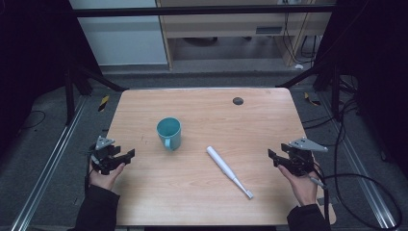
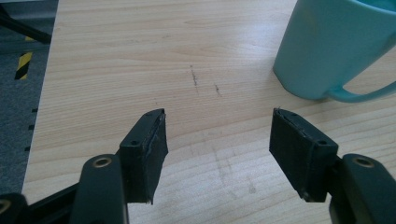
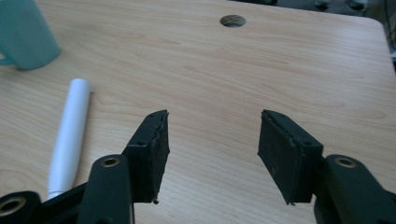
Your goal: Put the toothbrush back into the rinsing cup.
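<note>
One rectangular table of pale, grained wood (image 1: 202, 192) with rounded corners is seen, a single round dark hole (image 1: 237, 101) set near its far edge. One glossy teal ceramic mug (image 1: 169, 133), cylindrical with a looped handle, is stood upright left of centre. One smooth white plastic electric toothbrush (image 1: 228, 178), slender and tapering to a small bristled head, is laid diagonally near the mug, apart from it. Two black grippers are held at the table's sides: the left gripper (image 2: 218, 151) and the right gripper (image 3: 212, 151), each with jaws spread apart, nothing gripped, matte pads rough-edged.
</note>
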`<state>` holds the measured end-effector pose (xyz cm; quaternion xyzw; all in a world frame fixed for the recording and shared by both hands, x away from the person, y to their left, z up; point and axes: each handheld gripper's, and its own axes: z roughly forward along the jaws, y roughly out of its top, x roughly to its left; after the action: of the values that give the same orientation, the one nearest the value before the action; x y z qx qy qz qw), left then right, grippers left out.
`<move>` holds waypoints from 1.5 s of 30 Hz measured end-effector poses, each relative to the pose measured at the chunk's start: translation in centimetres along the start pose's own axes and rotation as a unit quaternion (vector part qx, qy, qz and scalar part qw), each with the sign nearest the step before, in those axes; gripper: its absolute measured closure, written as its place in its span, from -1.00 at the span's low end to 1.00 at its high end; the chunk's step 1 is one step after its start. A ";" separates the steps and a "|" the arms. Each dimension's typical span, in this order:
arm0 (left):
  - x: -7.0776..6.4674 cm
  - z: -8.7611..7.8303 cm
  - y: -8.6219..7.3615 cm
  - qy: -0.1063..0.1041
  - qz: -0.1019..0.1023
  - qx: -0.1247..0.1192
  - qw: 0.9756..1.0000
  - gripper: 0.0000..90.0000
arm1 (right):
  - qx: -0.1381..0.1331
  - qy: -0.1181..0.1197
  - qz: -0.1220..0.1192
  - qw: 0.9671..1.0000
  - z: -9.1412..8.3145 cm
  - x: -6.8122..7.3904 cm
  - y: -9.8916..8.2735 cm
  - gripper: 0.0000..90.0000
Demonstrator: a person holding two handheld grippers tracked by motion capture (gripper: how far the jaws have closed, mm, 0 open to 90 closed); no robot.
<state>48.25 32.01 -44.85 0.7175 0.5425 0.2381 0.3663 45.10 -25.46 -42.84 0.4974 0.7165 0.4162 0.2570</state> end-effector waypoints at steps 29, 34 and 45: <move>-0.8 0.5 -0.4 -0.008 0.017 0.020 1.000 -0.05 | 0.040 0.101 -0.042 0.993 -0.4 5.6 -0.1 1.00; -0.9 0.7 -0.5 -0.010 0.019 0.022 1.000 -0.05 | 0.050 0.117 -0.049 0.991 -0.5 6.6 -0.8 1.00; -1.0 0.9 -0.7 -0.010 0.024 0.028 0.999 -0.05 | 0.089 0.144 -0.045 0.984 0.2 8.1 -3.4 1.00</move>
<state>48.17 30.88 -45.84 0.7426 0.5278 0.2248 0.3456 40.51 -18.40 -45.41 0.4206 0.8019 0.4060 0.1235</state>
